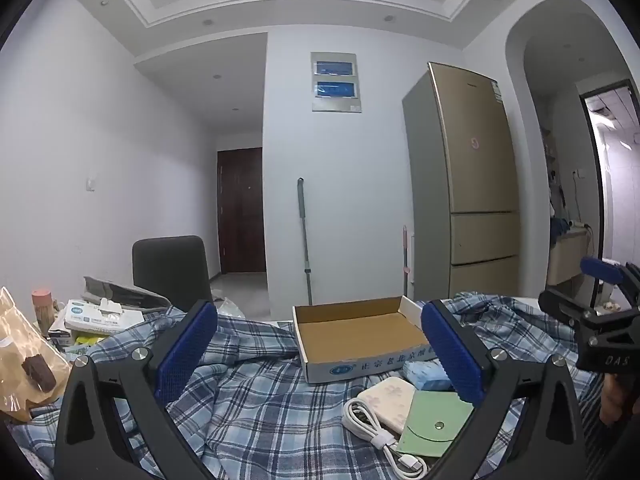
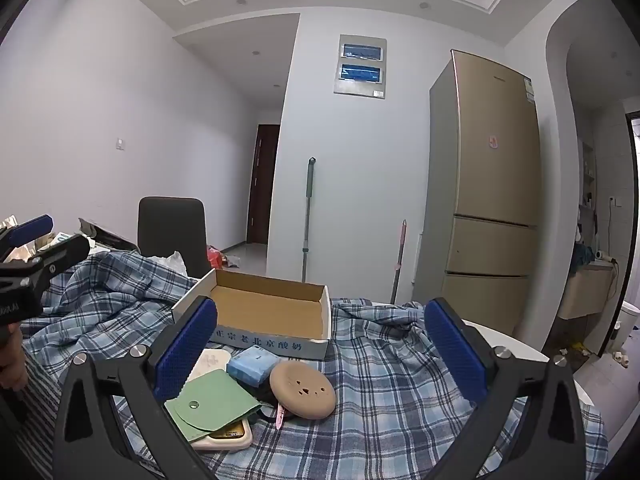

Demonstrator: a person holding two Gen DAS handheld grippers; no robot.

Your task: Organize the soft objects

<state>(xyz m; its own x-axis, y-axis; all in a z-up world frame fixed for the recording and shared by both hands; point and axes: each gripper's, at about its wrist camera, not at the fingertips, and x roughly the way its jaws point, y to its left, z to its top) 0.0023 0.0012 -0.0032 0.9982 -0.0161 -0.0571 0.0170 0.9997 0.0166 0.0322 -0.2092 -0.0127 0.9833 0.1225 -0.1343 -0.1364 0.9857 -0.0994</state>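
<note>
An open cardboard box (image 1: 360, 330) (image 2: 264, 308) sits on a blue plaid cloth (image 1: 248, 392) (image 2: 392, 380). In front of it lie a blue tissue pack (image 1: 424, 374) (image 2: 252, 364), a green snap pouch (image 1: 434, 420) (image 2: 210, 406), a white power bank (image 1: 388, 402) with a white cable (image 1: 380, 440), and a round tan cushion-like disc (image 2: 303, 389). My left gripper (image 1: 320, 354) is open and empty above the cloth, left of the items. My right gripper (image 2: 320, 350) is open and empty, hovering over the items.
A black chair (image 1: 170, 268) (image 2: 172, 232) stands behind the table. Tissue boxes and packets (image 1: 100, 316) and a snack bag (image 1: 24, 352) clutter the left. A fridge (image 1: 468, 184) and mop handles (image 1: 304, 240) stand against the far wall. The table's white edge (image 2: 520, 344) shows at right.
</note>
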